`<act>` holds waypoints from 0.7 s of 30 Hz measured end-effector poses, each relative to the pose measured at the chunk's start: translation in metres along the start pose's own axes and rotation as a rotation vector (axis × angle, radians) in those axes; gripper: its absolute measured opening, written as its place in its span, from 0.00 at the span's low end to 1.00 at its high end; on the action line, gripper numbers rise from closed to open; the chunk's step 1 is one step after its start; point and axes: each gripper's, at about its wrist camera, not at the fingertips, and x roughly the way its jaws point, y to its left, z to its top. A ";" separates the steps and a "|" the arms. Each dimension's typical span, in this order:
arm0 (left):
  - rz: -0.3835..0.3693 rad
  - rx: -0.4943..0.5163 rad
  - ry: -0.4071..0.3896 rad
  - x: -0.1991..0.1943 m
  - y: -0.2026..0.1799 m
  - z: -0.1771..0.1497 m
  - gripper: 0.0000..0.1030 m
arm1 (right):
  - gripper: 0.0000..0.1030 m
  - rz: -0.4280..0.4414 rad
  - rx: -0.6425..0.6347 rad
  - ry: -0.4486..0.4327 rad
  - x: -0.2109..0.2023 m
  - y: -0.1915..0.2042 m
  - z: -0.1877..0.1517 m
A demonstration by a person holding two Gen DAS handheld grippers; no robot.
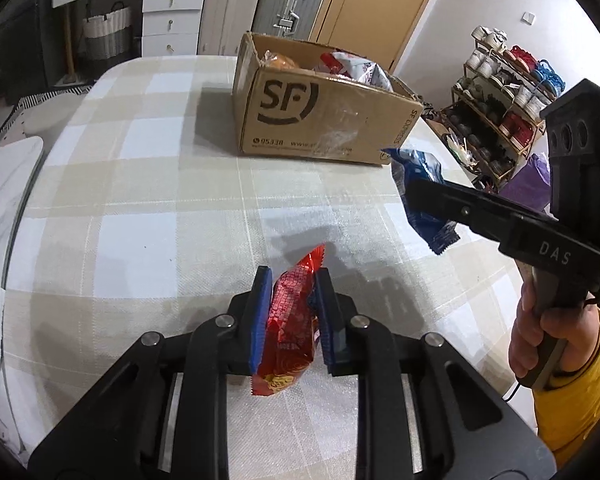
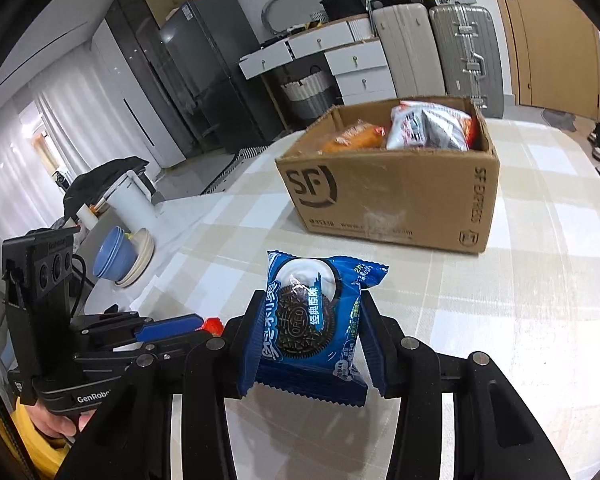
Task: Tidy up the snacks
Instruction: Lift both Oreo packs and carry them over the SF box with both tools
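One checked tablecloth, cluttered room.

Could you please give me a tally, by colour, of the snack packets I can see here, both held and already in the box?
Red packet, in the left gripper: 1
Blue packet, in the right gripper: 1
Orange packet, in the cardboard box: 1
White-and-red packet, in the box: 1
Total: 4
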 end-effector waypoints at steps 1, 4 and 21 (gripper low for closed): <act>0.000 -0.003 0.000 0.001 0.000 0.000 0.18 | 0.43 0.000 0.003 0.001 0.000 -0.001 -0.001; -0.002 0.001 -0.006 0.001 -0.002 0.005 0.18 | 0.43 0.009 -0.003 -0.012 -0.003 0.000 0.002; -0.048 0.084 -0.145 -0.048 -0.034 0.085 0.18 | 0.43 0.026 -0.040 -0.107 -0.047 0.009 0.055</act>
